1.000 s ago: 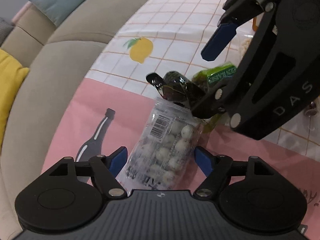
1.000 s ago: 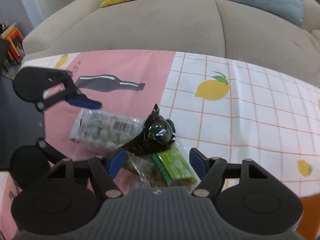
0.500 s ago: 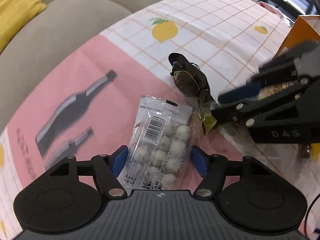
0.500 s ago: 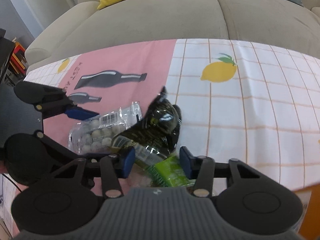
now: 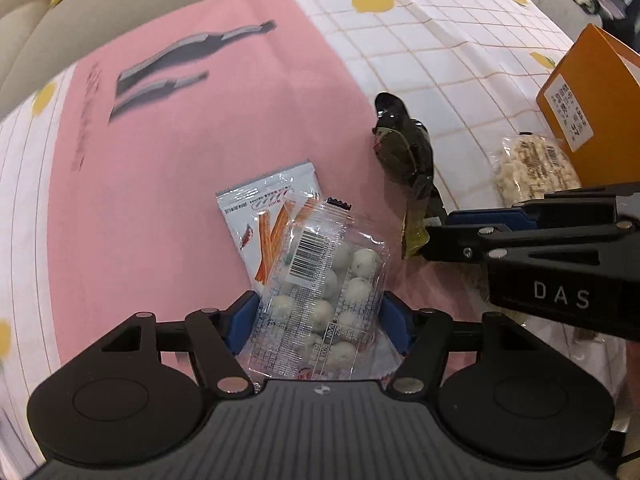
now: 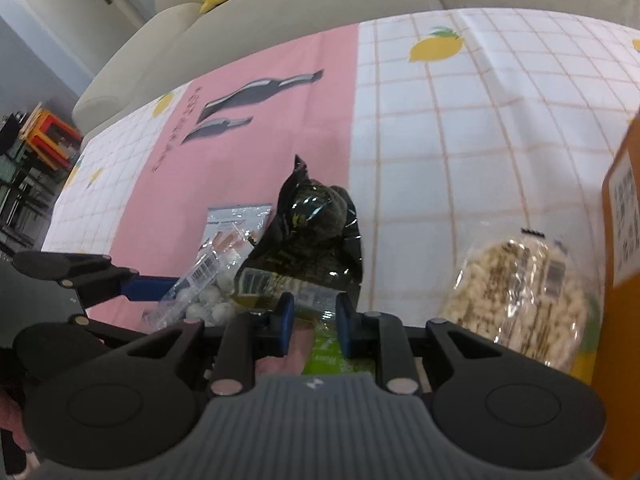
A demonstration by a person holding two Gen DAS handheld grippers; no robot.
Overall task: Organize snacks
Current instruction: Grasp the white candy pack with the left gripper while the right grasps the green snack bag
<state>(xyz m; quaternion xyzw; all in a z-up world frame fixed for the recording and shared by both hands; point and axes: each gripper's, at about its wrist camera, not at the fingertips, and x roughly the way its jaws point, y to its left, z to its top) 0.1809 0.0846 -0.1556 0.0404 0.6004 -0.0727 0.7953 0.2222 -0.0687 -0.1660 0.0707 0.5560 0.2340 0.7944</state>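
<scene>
Snacks (image 5: 532,170) lie unsorted; we clench the dark bag (image 6: 308,236) at right, left gripper (image 5: 318,316) closing around the ball pack (image 5: 320,296) at six o'clock.

You had five snack packs before you: one clear pack of white balls (image 5: 326,280) at lower centre, one white pouch printed with orange sticks (image 5: 262,216) behind it, one dark glossy bag (image 5: 408,152) right of centre, one green packet (image 6: 332,360) at bottom centre of the right wrist view, and one clear pack of puffed grains (image 5: 532,168) at right. One orange box (image 5: 592,96) stood at the right edge. Two grippers were in frame.
</scene>
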